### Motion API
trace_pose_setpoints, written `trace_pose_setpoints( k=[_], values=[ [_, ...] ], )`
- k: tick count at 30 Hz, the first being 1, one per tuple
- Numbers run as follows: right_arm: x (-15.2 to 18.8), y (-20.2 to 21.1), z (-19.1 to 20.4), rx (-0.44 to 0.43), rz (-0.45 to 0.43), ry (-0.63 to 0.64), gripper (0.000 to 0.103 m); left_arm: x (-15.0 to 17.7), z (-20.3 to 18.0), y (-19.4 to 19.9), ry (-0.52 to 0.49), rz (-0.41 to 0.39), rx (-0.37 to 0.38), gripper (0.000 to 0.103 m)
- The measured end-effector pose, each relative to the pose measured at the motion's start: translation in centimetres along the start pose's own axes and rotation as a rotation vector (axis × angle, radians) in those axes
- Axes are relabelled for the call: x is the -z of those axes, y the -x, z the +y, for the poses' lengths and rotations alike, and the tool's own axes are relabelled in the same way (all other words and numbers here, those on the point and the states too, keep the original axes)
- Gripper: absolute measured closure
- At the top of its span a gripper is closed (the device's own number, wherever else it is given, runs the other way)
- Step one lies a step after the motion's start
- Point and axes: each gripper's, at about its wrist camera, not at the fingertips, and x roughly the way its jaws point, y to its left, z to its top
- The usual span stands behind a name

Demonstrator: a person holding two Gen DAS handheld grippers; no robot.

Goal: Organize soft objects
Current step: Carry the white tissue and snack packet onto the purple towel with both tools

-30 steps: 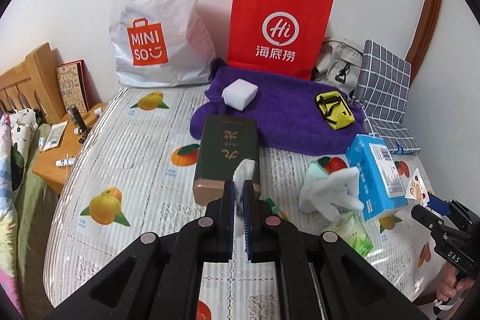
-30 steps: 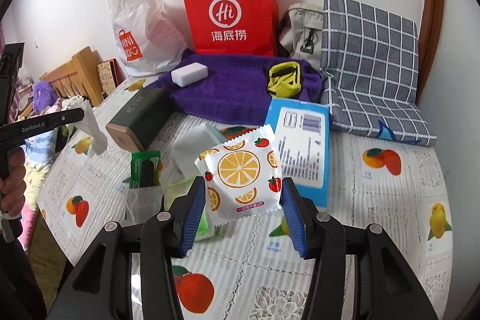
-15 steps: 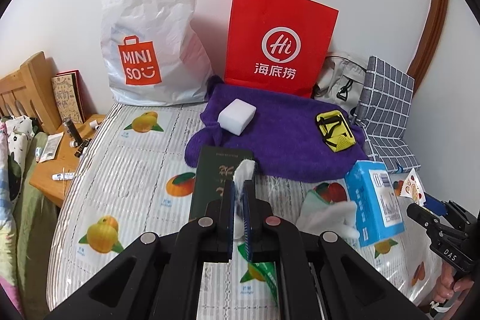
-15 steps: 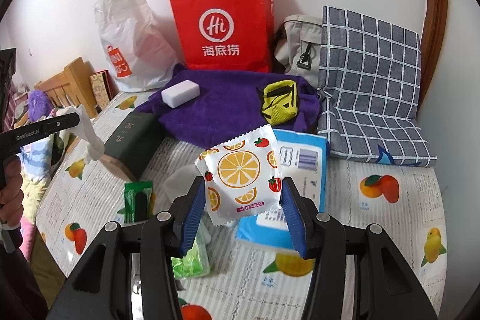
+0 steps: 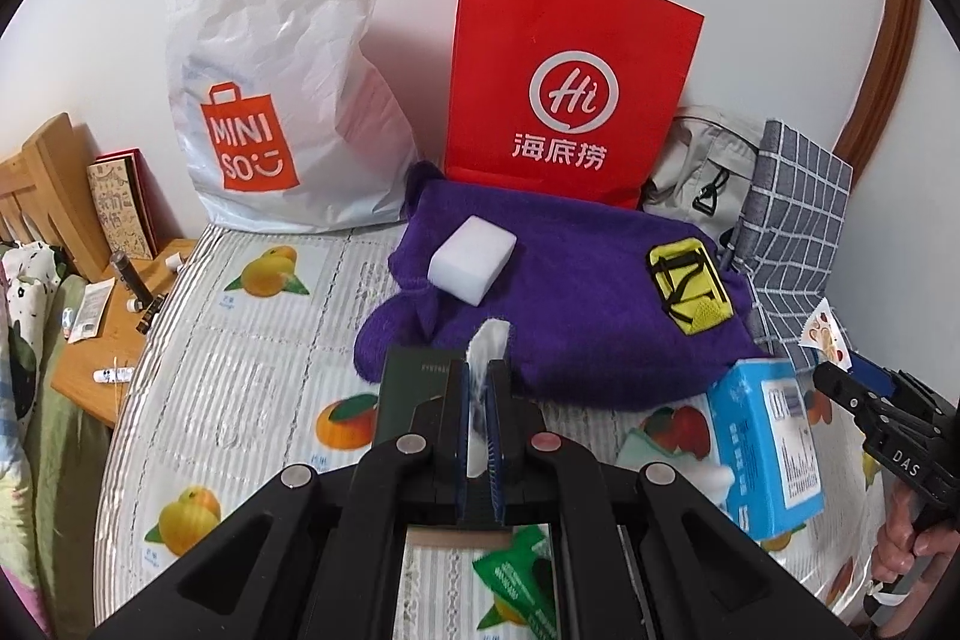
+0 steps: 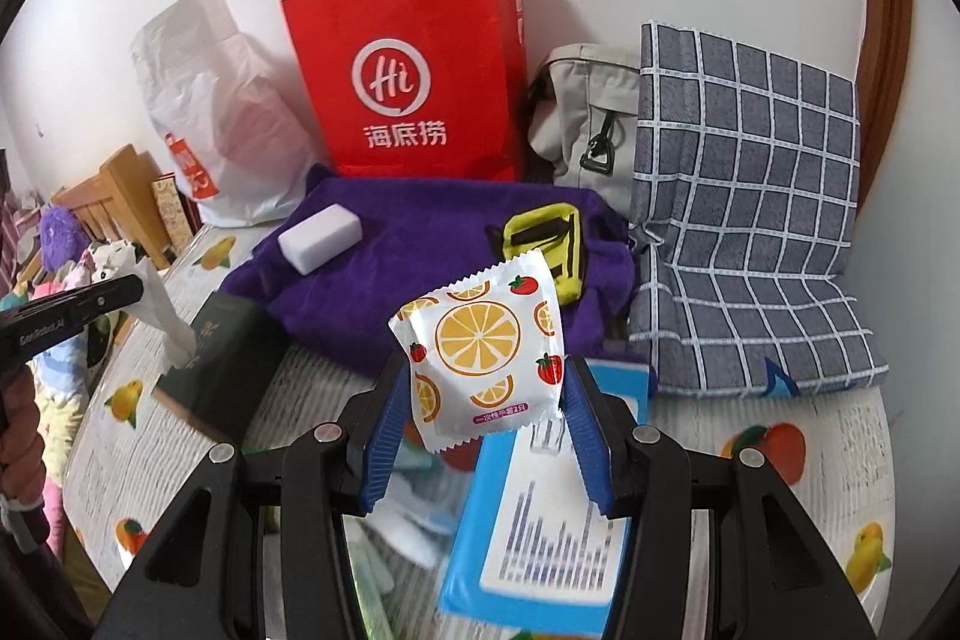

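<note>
1. Left gripper (image 5: 478, 388) is pinched tight on a white tissue (image 5: 487, 346), which sticks up past the blue pads; right gripper (image 6: 486, 418) is clamped on a white sachet (image 6: 483, 358) printed with orange slices and strawberries, held up above the bed.

2. Right wrist view gives the sachet full face, with a pink line of print along its bottom edge too small to read; the left view catches only a corner of it (image 5: 825, 334) at the right edge, beside a jaw marked "DAS".

3. Left wrist view shows the tissue edge-on between the pads; from the right it hangs as a crumpled strip (image 6: 159, 316) off the other tool's tip, above a dark green box (image 6: 222, 358).

4. Only the left view shows a green packet (image 5: 519, 574) under the tool, and a wooden bedside shelf (image 5: 102, 340) with small tubes.

5. Both views take in the purple towel (image 5: 570, 304), with a white sponge block (image 5: 472, 268) and a yellow-and-black pouch (image 5: 690, 286) lying on it.

6. Writing: white plastic bag (image 5: 270, 100) reads "MINISO"; red paper bag (image 5: 564, 82) reads "Hi" over "海底捞"; a blue tissue pack (image 6: 540, 520) lies just below the sachet, its print blurred.

7. Grey checked cushion (image 6: 744, 232) leans at the right; fruit-print sheet (image 5: 240, 340) covers the bed.
</note>
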Motion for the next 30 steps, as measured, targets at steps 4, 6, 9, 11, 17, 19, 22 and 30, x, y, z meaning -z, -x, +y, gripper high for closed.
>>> trace_pose_setpoints(
  k=[4,6,9,11,17,19,22,30],
  values=[
    [-1.6,-1.4,-0.3,-0.001,0.0,0.005,0.053,-1.2,-0.4,-1.1,0.004,0.0,0.009,0.097],
    [-2.3,-2.1,-0.4,-0.002,0.004,0.005,0.053,-1.7,-0.6,-1.7,0.006,0.003,0.014,0.097],
    [-3.4,-3.4,-0.6,-0.002,0.012,0.009,0.053,-2.7,-0.8,-2.7,0.008,0.006,0.016,0.097],
    [-4.3,-4.4,-0.7,-0.005,0.016,0.01,0.053,-3.3,-1.0,-3.3,0.006,0.005,0.018,0.097],
    [-6.3,-6.9,-0.4,-0.012,0.027,0.02,0.053,-5.2,-1.3,-5.4,0.009,0.012,0.021,0.097],
    [-6.9,-7.8,-0.3,-0.022,0.033,0.02,0.053,-5.6,-1.4,-6.3,0.015,0.019,0.027,0.097],
    [-7.3,-9.0,-0.1,-0.032,0.049,0.022,0.053,-5.9,-1.6,-7.7,0.018,0.034,0.031,0.097],
    [-6.2,-12.3,-0.2,-0.045,0.125,0.032,0.053,-5.7,-2.3,-11.9,0.028,0.116,0.047,0.097]
  ],
)
